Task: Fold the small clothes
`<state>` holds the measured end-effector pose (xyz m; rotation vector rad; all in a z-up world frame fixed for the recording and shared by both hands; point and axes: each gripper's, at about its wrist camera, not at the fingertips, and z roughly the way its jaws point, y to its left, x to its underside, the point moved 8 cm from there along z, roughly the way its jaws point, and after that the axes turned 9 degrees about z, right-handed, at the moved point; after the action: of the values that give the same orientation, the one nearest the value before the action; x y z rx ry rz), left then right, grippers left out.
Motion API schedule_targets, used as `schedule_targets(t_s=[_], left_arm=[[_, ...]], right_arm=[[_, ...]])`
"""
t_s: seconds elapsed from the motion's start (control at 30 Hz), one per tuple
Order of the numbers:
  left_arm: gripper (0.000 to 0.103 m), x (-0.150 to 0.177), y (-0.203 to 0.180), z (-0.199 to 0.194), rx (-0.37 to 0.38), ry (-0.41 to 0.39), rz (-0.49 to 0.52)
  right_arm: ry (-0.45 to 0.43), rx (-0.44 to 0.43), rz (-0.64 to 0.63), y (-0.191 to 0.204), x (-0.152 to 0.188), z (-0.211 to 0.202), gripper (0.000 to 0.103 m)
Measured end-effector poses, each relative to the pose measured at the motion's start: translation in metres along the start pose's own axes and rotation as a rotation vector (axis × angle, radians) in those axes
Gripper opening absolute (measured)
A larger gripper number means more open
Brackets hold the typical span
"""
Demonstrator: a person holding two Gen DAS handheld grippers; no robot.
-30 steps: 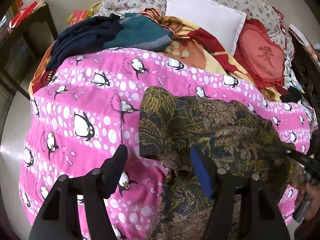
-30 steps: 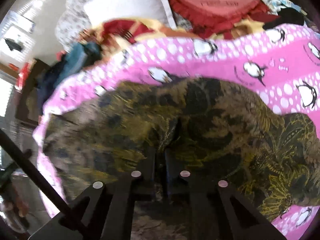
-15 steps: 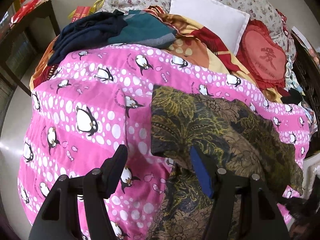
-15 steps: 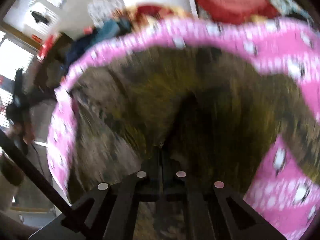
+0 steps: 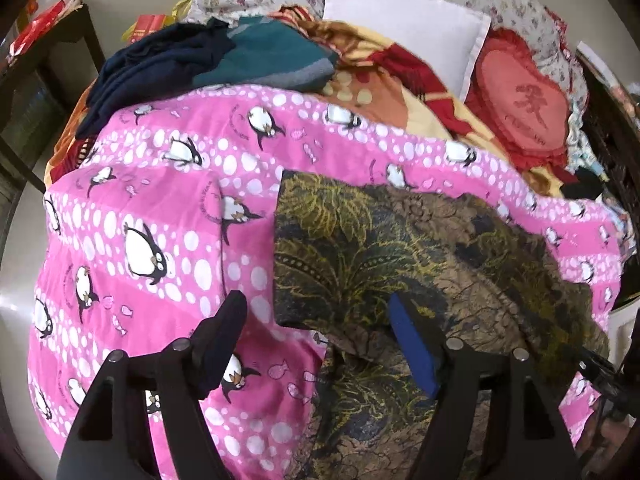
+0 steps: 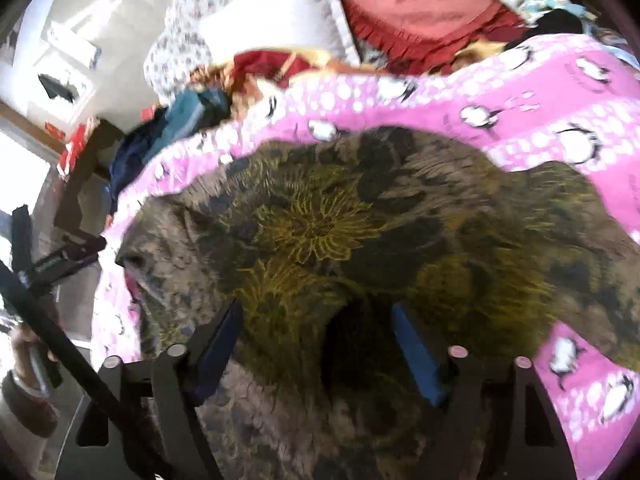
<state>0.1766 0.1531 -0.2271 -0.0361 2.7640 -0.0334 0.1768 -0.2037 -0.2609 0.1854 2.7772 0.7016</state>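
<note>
A dark olive and brown floral garment (image 5: 400,264) lies partly folded on a pink penguin-print blanket (image 5: 160,208); it fills most of the right wrist view (image 6: 360,248). My left gripper (image 5: 316,336) is open and empty, just above the garment's near left edge. My right gripper (image 6: 316,340) is open over the garment's near part, holding nothing. Its view is blurred.
At the back of the bed lie a pile of dark blue and teal clothes (image 5: 208,60), a white pillow (image 5: 404,36), a red heart cushion (image 5: 524,104) and an orange patterned cover (image 5: 384,92). A dark table (image 5: 36,72) stands at the left.
My right gripper was shut on the garment and has opened and let it go. The garment's fold has settled on the blanket. The left gripper has stayed open and shifted slightly.
</note>
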Motion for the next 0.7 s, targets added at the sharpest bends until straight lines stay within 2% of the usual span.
schedule_targets(t_s=[0.03, 0.1, 0.2, 0.33, 0.4, 0.53, 0.63, 0.67, 0.7], left_arm=[[0.073, 0.0, 0.0, 0.003, -0.005, 0.005, 0.003], [0.073, 0.0, 0.0, 0.004, -0.007, 0.009, 0.007], [0.073, -0.007, 0.0, -0.001, -0.015, -0.014, 0.009], [0.073, -0.02, -0.003, -0.001, -0.015, -0.031, 0.008], [0.073, -0.025, -0.008, 0.004, -0.021, -0.035, 0.02], [0.073, -0.027, -0.019, 0.021, -0.034, -0.017, 0.038], [0.073, -0.024, -0.024, 0.031, -0.048, 0.008, 0.046], [0.073, -0.024, -0.023, 0.031, -0.053, 0.011, 0.044], [0.073, -0.024, -0.023, 0.03, -0.052, 0.008, 0.04]], right_arm=[[0.008, 0.014, -0.009, 0.002, 0.001, 0.007, 0.012], [-0.016, 0.007, -0.042, 0.009, -0.001, 0.002, 0.01], [-0.107, 0.021, -0.101, 0.021, -0.027, -0.026, 0.006], [-0.201, 0.073, -0.089, 0.01, -0.076, -0.054, 0.006], [-0.212, 0.107, -0.066, -0.003, -0.095, -0.054, 0.006], [-0.115, 0.138, -0.006, -0.031, -0.105, -0.019, 0.006], [-0.045, 0.237, 0.013, -0.053, -0.105, 0.018, 0.009], [-0.035, 0.262, 0.029, -0.061, -0.105, 0.021, 0.012], [-0.038, 0.273, 0.063, -0.067, -0.104, 0.016, 0.023]])
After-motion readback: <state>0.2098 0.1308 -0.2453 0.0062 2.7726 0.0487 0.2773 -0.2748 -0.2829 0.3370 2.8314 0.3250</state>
